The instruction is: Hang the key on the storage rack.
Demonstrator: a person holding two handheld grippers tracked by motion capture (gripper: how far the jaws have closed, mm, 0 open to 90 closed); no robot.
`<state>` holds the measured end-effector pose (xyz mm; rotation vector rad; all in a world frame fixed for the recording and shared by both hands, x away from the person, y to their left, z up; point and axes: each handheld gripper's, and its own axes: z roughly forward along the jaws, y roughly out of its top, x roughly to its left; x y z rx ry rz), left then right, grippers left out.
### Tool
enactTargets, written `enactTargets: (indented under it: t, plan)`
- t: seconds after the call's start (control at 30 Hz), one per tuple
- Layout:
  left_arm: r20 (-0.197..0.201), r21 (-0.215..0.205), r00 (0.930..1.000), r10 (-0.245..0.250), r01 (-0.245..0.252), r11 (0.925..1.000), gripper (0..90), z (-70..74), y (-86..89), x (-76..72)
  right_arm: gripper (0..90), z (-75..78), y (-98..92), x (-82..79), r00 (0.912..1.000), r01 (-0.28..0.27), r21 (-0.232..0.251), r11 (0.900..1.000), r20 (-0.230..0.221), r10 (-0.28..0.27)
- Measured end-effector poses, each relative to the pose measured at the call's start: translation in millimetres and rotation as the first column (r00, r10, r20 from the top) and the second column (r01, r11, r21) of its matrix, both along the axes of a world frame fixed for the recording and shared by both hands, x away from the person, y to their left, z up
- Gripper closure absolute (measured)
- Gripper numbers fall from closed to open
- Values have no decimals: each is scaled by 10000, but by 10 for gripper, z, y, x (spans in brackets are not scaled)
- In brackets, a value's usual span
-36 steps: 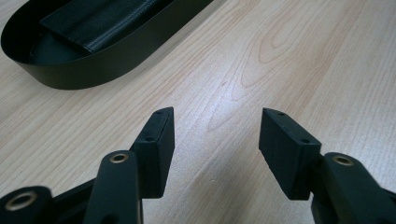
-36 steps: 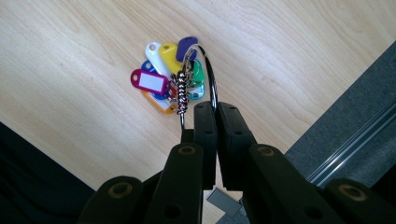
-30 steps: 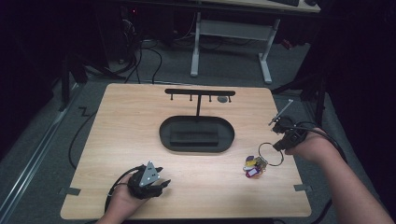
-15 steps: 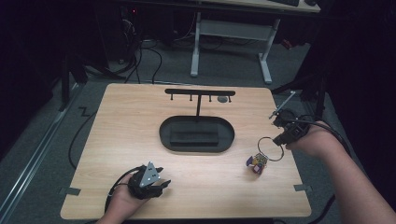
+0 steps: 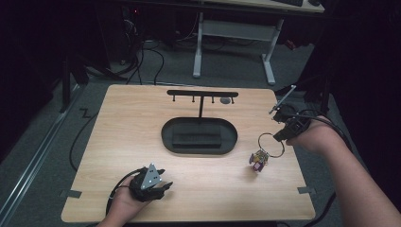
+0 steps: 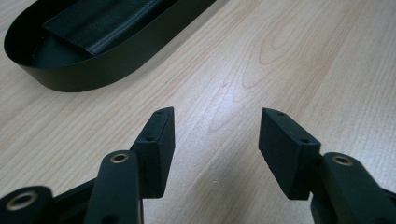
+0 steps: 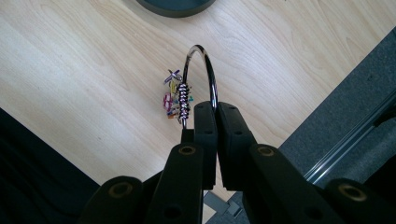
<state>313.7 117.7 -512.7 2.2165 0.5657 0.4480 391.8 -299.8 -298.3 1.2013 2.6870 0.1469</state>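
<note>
Right gripper (image 5: 280, 135) is sitting at the right edge of the table (image 5: 123, 123), jaws clamped tight on the metal ring (image 5: 270, 144). In the right gripper view the gripper (image 7: 215, 114) is pinching the ring (image 7: 201, 60) edge-on, with the loop sticking out past the tips and the beaded charm cluster (image 7: 176, 100) hanging off its left side. In the high view the ring is standing out toward the table centre and the charm cluster (image 5: 257, 161) is hanging below it, low over the wood; contact with the table can't be told. Left gripper (image 5: 152, 183) is parked near the front edge, well apart from the ring, jaws spread wide with nothing between them. In the left gripper view the gripper (image 6: 215, 135) is looking over bare wood, with the black oval tray (image 6: 93, 65) ahead to its upper left and a dark flat pad lying in it. In the high view the tray (image 5: 198, 137) is sitting mid-table between both grippers, and the black T-shaped hook rack (image 5: 202, 94) is standing just behind it.
</note>
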Motion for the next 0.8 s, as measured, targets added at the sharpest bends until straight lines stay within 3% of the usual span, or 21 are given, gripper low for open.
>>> enactTargets:
  t: [0.57,0.8]
  plan:
    - [280,-117,9996,40,-37,9999,466,27,44,-30,876,40,182,192,9999,-79,181,9998,108,77]
    - [306,-52,9981,533,-532,9986,471,24,172,-76,877,111,251,345,9991,-242,375,9990,345,229]
